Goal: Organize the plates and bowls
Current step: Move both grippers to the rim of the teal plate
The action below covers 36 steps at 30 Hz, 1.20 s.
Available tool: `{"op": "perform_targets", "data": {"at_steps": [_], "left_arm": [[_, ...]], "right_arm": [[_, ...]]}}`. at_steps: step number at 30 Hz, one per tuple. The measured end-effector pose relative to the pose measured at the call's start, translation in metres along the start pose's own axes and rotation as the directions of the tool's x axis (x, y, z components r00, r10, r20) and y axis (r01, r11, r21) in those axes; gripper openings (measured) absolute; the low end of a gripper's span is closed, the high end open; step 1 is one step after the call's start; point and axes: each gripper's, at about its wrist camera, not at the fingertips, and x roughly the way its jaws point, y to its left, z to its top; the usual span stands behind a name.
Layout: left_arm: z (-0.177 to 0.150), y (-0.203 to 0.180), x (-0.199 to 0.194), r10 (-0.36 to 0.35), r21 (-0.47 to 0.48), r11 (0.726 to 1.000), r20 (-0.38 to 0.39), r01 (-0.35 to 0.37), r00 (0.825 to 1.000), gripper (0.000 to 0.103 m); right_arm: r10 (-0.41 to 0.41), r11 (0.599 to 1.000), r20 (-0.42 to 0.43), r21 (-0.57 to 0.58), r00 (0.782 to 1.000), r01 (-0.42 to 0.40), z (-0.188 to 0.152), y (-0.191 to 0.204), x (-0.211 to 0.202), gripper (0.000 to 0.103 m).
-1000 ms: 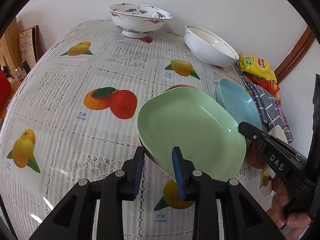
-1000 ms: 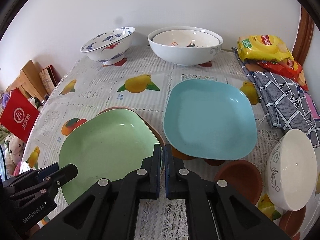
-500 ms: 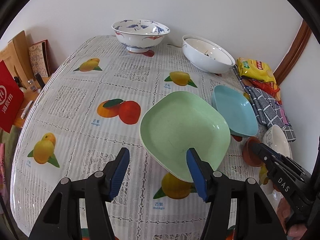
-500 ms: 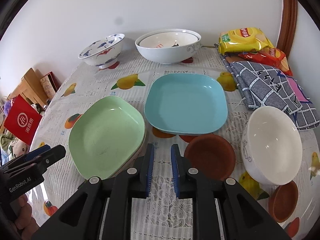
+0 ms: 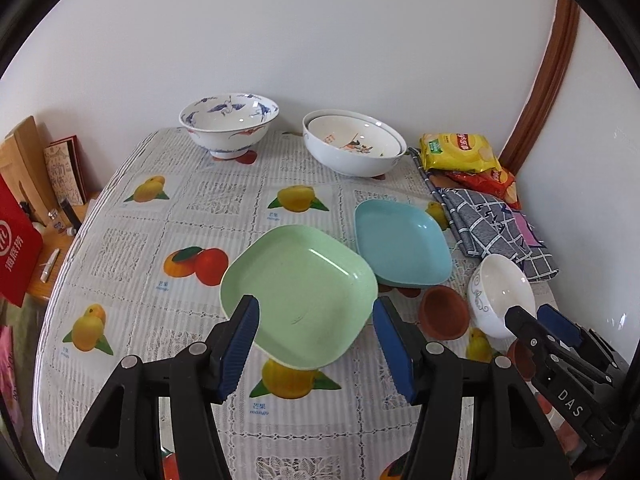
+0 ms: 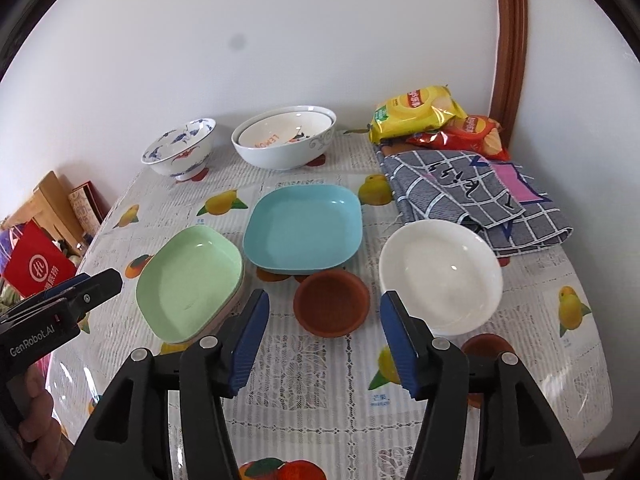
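Note:
A green square plate (image 5: pixel 300 294) (image 6: pixel 190 282) lies on top of a stack of plates on the fruit-print tablecloth. A blue square plate (image 5: pixel 400 248) (image 6: pixel 304 232) lies to its right. A small brown dish (image 6: pixel 331 304) (image 5: pixel 443 312) and a white bowl (image 6: pixel 440 276) (image 5: pixel 502 294) sit nearer the front. My left gripper (image 5: pixel 314 344) is open and empty, held above the green plate's near edge. My right gripper (image 6: pixel 324 340) is open and empty, above the near side of the brown dish.
A blue-patterned bowl (image 5: pixel 229 124) and nested white bowls (image 5: pixel 354 148) stand at the back by the wall. Crisp bags (image 6: pixel 416 114) and a checked cloth (image 6: pixel 472 200) lie at the right. A second brown dish (image 6: pixel 486 350) sits at the front right. A red bag (image 5: pixel 16 248) stands off the table's left edge.
Both grippers have opened wide and drawn back and up from the plates. The green plate now rests on the stack, let go.

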Motion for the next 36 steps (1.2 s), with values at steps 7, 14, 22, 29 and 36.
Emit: {"op": "perform_targets", "data": {"at_steps": [7,14,22,29,36], "left_arm": [[0.014,-0.024,-0.016,-0.008,0.033,0.999,0.063,0.006,0.998,0.057],[0.026,-0.038,-0.022,0.001,0.065,0.998,0.124,-0.009,0.992,0.057],[0.038,-0.047,-0.009,-0.005,0.105,0.994,0.093,-0.005,0.996,0.057],[0.047,-0.048,0.008,-0.009,0.107,0.994,0.081,0.0,0.997,0.057],[0.061,-0.046,0.03,0.019,0.104,0.994,0.059,-0.025,0.998,0.058]], "right_arm": [[-0.046,0.998,0.061,0.038,0.997,0.044,0.009,-0.021,-0.031,0.064],[-0.091,0.995,0.091,0.057,0.992,0.086,0.016,-0.033,-0.041,0.069],[-0.07,0.996,0.064,0.059,0.995,0.067,0.03,-0.038,-0.033,0.069],[-0.085,0.995,0.093,0.066,0.992,0.079,0.046,-0.035,-0.023,0.069],[-0.043,0.997,0.105,0.07,0.994,0.036,0.063,-0.036,-0.001,0.069]]}}
